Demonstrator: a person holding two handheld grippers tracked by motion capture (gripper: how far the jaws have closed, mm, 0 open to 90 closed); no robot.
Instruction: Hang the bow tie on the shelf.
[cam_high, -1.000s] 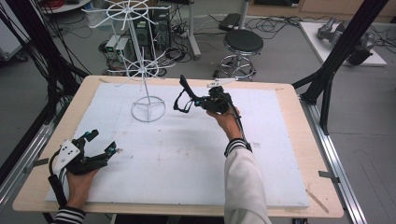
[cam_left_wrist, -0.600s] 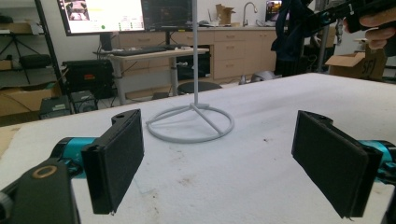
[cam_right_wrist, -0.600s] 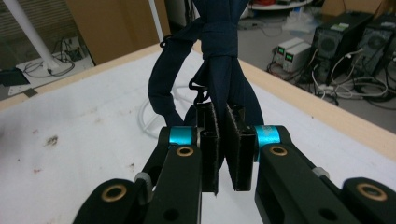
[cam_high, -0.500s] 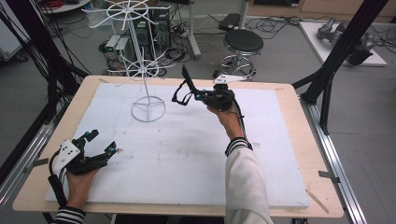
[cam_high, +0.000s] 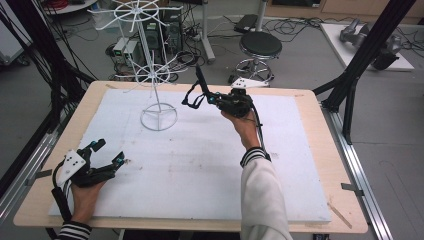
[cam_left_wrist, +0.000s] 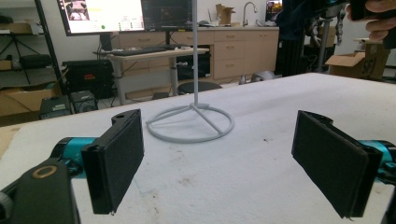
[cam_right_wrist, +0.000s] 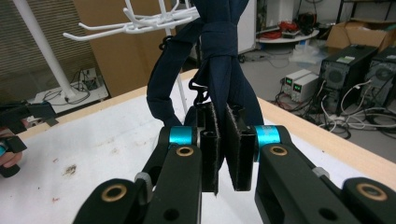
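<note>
On the white-padded counter a wire rack is stood. A dark strap is clamped in the right hand-held gripper, raised near the rack; the left hand-held gripper is rested released.

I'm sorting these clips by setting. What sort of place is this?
Most likely a lab or workshop: black frame posts around the table, instrument boxes and loose cables on the floor, monitors on desks behind.
</note>
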